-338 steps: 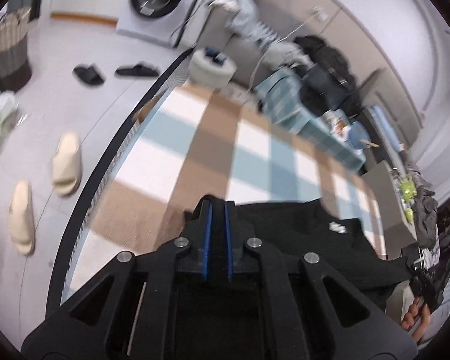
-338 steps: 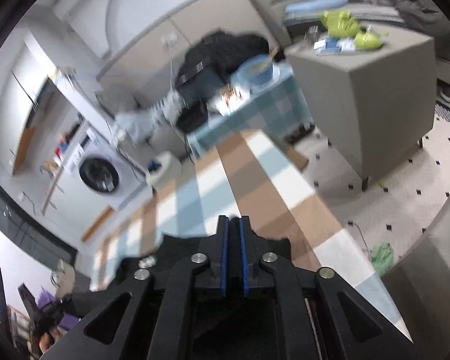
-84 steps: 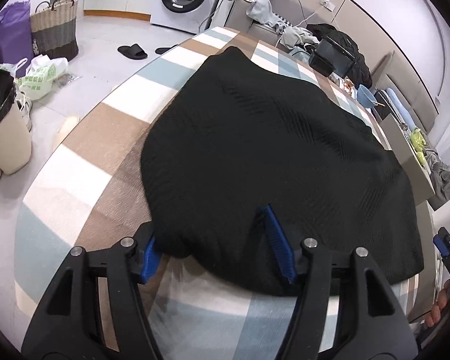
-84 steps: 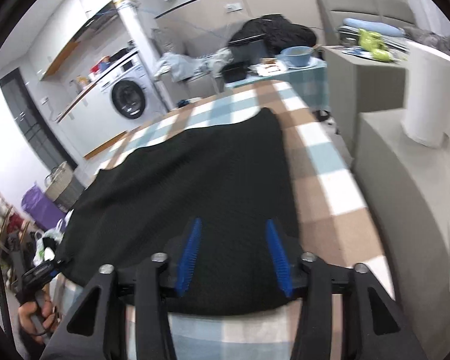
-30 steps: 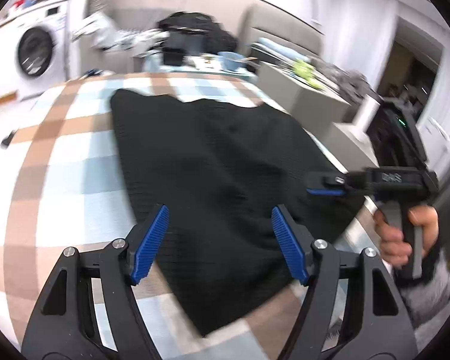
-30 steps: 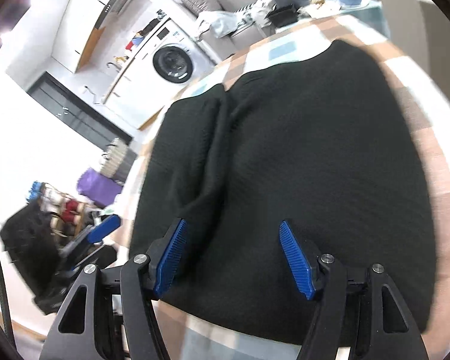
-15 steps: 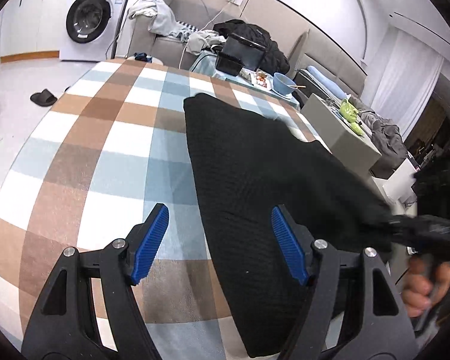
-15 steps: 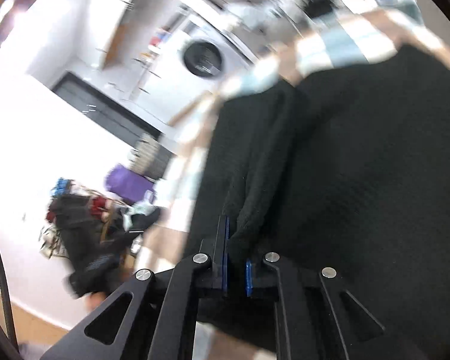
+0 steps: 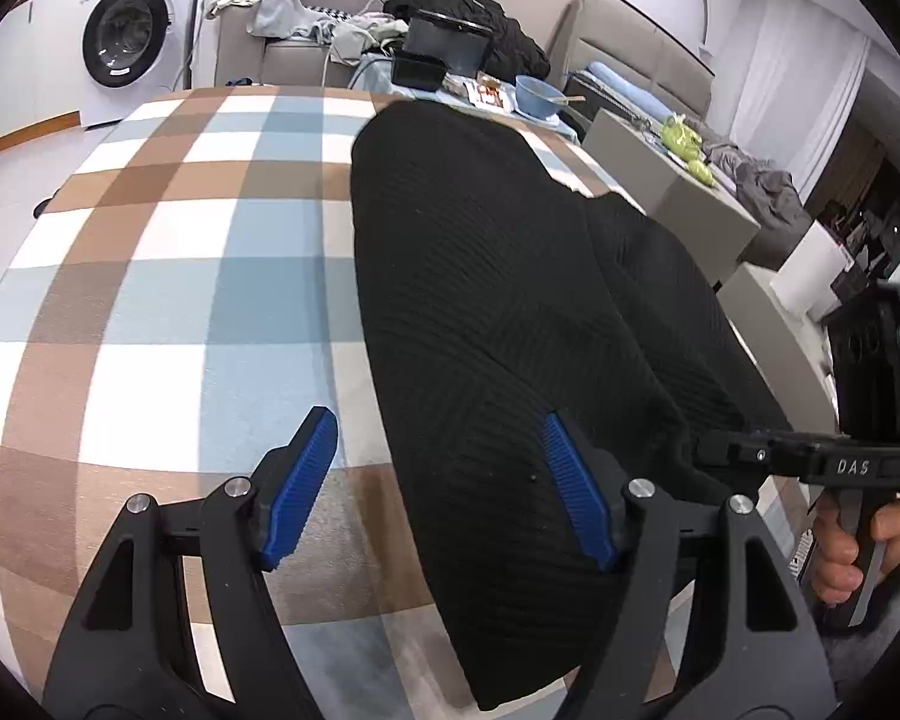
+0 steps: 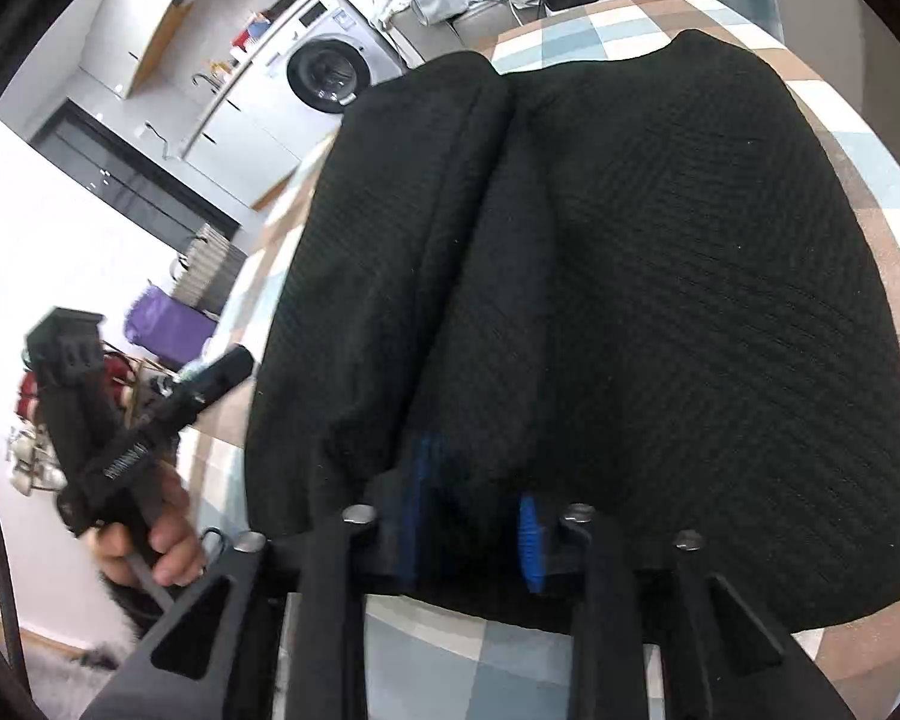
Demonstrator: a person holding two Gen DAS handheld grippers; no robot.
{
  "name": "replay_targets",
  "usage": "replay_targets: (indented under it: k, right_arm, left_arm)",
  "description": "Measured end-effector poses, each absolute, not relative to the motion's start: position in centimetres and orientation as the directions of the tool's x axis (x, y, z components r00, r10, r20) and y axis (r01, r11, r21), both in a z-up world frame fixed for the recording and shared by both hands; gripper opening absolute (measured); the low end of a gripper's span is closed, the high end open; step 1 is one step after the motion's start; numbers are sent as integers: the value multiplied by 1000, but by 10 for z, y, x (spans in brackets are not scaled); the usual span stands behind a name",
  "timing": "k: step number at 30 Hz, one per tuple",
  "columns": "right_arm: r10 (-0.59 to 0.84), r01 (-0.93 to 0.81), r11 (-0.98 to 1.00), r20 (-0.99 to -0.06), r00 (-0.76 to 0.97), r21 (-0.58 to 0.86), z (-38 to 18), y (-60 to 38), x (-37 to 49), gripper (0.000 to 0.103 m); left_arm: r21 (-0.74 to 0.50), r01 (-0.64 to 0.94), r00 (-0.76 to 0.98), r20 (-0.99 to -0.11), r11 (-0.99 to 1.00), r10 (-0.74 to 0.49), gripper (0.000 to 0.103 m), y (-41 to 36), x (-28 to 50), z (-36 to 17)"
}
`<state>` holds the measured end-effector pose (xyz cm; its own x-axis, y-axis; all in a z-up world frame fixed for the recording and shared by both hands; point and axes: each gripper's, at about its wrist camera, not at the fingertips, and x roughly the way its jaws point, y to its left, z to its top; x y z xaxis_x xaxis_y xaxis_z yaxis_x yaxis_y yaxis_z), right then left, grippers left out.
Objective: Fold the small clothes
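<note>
**First side fold laid over, right tool letting the cloth go**

The black knit garment (image 9: 498, 312) lies lengthwise on the checked counter (image 9: 168, 276), its left edge already turned over onto the body so that a long ridge runs from the near hem to the far end. The right tool (image 10: 471, 510) sits at the near hem with that folded edge between its blue pads (image 10: 529, 543); its jaws have just been opening and no longer look pressed on the cloth, so I read it as released. The left tool (image 9: 444, 486) hovers spread wide and empty over the near left part of the garment, one pad over bare counter. The next move probably calls for both tools to take the garment's right edge and bring it across to match.
</note>
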<state>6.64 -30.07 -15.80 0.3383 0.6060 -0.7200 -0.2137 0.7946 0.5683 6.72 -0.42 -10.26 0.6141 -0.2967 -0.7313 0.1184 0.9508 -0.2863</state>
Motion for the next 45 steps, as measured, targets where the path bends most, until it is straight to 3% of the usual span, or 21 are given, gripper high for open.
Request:
replay_targets:
  k: [5,7,11,14,20,21,23,24,25,28,30,33,35,39,42,45]
  right_arm:
    - [572,-273,820,-733,368,503,-148,-300,65,30]
    - [538,-292,843,-719,440,452,-129,-304,63,44]
    - [494,-269,868,-682,539,417,-103,-313,76,44]
    - [554,-300,832,-656,513,467,-98,-302,100,44]
    - [586,-211,809,-729,354,549,-149,-275,158,44]
    - [585,-205,810,-735,343,549,-152,-270,163,41]
    - [581,-217,813,-732,356,540,-150,-263,173,26]
    - [580,-229,814,-730,363,533,-146,-260,177,12]
    - [595,-263,804,-710,377,534,-137,-257,178,8]
    - [636,-422,771,-610,473,477,-99,-247,168,7]
    - [569,-439,818,-629,529,371,-90,-240,167,7]
    - [418,-315,903,-758,500,290,-117,-239,189,13]
    - [405,-267,911,-797,448,313,-133,-246,194,15]
    - [583,-309,809,-751,310,500,-148,-264,160,44]
    - [680,-361,721,-705,204,592,-156,-273,117,45]
    - [661,-420,727,-719,214,544,-158,-274,86,45]
  left_arm:
    - [-267,121,615,-736,956,-283,69,-9,64,-106]
    - [-262,121,609,-742,957,-280,69,-10,65,-107]
    - [-269,113,602,-747,957,-281,69,-8,66,-110]
    - [-271,108,601,-749,956,-280,69,-5,68,-111]
    - [-272,96,604,-748,957,-273,69,-2,69,-111]
    - [-276,92,604,-749,957,-274,69,-1,70,-111]
    - [-289,81,600,-750,954,-278,69,1,73,-112]
    - [-291,75,600,-751,954,-277,69,2,73,-113]
    - [-293,72,600,-751,954,-276,69,3,74,-112]
    - [-288,69,606,-748,955,-269,69,3,74,-110]
    - [-282,65,604,-753,957,-263,69,3,74,-110]
    - [-270,64,597,-761,961,-254,69,1,73,-111]
    - [-269,68,599,-759,961,-255,69,0,71,-112]
    - [-282,66,590,-762,957,-265,69,1,72,-115]
    - [-283,73,588,-762,956,-271,69,1,72,-115]
    - [-293,70,586,-762,954,-277,69,2,72,-115]
